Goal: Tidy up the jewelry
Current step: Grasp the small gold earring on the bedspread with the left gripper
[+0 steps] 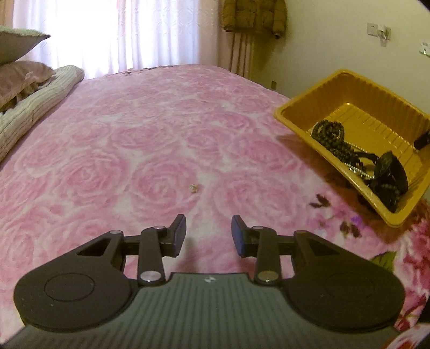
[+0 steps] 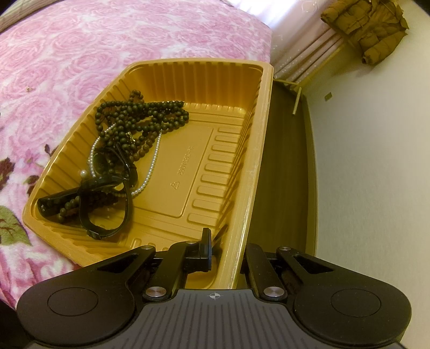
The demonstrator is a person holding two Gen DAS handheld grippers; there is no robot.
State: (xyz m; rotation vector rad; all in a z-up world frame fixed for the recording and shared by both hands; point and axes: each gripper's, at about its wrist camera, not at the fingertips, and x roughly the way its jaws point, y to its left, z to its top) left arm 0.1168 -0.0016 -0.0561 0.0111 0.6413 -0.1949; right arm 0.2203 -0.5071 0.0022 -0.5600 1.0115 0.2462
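Black left gripper (image 1: 208, 232) angled down, fingers apart, above small earring (image 1: 193, 188).

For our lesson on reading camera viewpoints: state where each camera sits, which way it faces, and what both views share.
Left wrist: on the left gripper, looking along open jaws over the pink bedspread at a small bead.
Right wrist: on the right gripper, angled down into the gold tray, jaws clamping its rim.
Shared: tray, dark bead necklace, bedspread, hanging jacket.
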